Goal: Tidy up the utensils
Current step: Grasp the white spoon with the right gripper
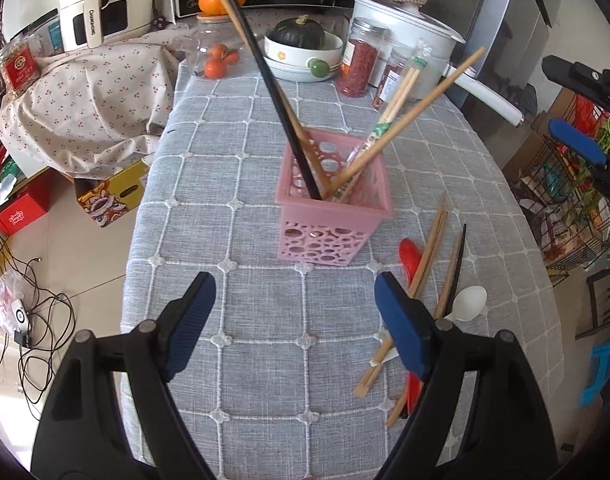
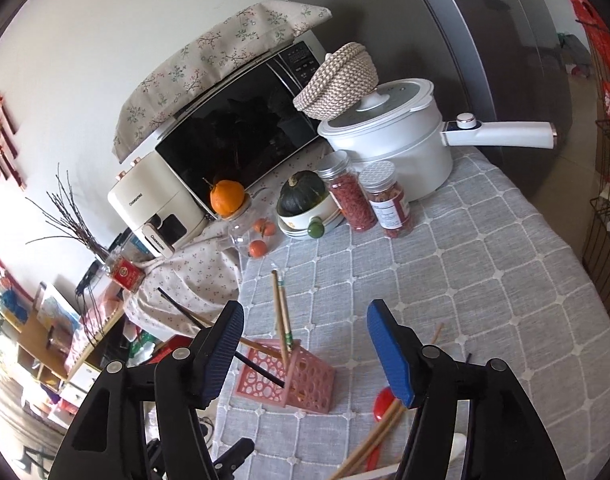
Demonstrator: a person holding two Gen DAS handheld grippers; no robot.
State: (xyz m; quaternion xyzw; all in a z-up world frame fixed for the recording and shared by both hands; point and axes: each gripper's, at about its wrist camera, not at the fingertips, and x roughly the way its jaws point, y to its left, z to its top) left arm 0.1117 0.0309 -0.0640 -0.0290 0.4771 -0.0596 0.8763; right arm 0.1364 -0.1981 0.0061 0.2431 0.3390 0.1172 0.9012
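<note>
Grey checked tablecloth (image 1: 265, 128) carries my pink basket (image 1: 333, 216) of chopsticks (image 1: 401, 136); both my left gripper (image 1: 295, 320) and right gripper (image 2: 305, 352) hang wide, empty.

basket (image 1: 333, 216) sits mid-worktop (image 1: 233, 152) with chopsticks (image 1: 273, 92) in it; loose chopsticks (image 1: 425, 252) and spoons (image 1: 469, 300) lie right of it.

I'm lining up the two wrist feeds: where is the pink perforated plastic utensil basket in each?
Left wrist view: the pink perforated plastic utensil basket stands at centre, beyond the open left gripper.
Right wrist view: it sits low and left of centre, between the fingers of the open right gripper.
Shared landmark: the white electric pot with long handle.
</note>
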